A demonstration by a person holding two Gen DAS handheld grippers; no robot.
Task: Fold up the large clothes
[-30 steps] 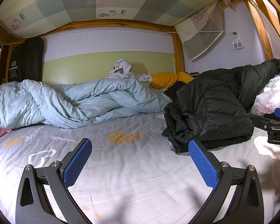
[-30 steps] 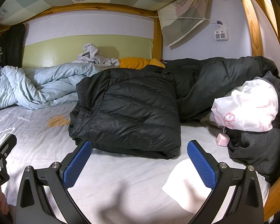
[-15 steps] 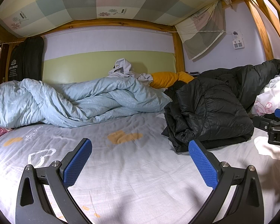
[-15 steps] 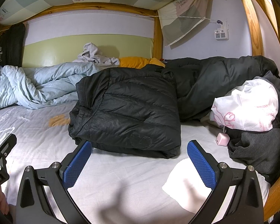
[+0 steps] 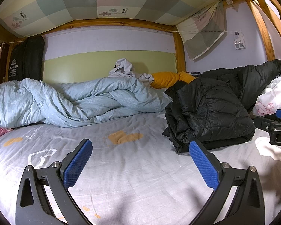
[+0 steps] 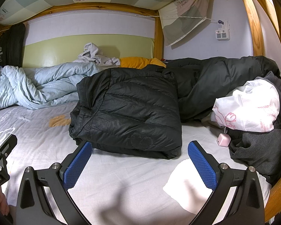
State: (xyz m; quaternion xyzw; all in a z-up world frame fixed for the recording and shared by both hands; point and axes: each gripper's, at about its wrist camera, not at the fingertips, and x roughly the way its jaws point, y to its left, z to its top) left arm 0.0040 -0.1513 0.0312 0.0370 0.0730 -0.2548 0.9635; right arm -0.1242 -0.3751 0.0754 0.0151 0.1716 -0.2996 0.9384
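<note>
Here's the bed point(image 5: 133, 170), pale grey sheet with orange patches, and both tools hover low over its near edge. The left gripper point(image 5: 140, 164) is spread wide, its blue pads point(image 5: 77, 166) apart with nothing but sheet between them. The right gripper point(image 6: 139, 162) is the same, released and empty, jaws wide, just short of the near edge of the black puffer jacket point(image 6: 129, 110).

That jacket sits folded into a thick, squarish bundle on the right half of the bed; in the left view it lies point(image 5: 208, 112) ahead and to the right of the left tool. Behind it, toward the right side rail, a second dark padded garment point(image 6: 215, 78) sprawls unfolded, touching the folded one.

Along the far edge by the headboard, a light blue duvet point(image 5: 69, 103) lies bunched up, with a crumpled white garment point(image 5: 125, 69) and an orange pillow point(image 5: 166, 78) beyond it. At the right edge, a white plastic bag point(image 6: 251, 105) rests on a grey garment point(image 6: 260, 150), and a small pink cube charger point(image 6: 223, 139) lies just beside them on the sheet. A bit of a person's hand point(image 6: 1, 203) shows at the lower left of the right view.
</note>
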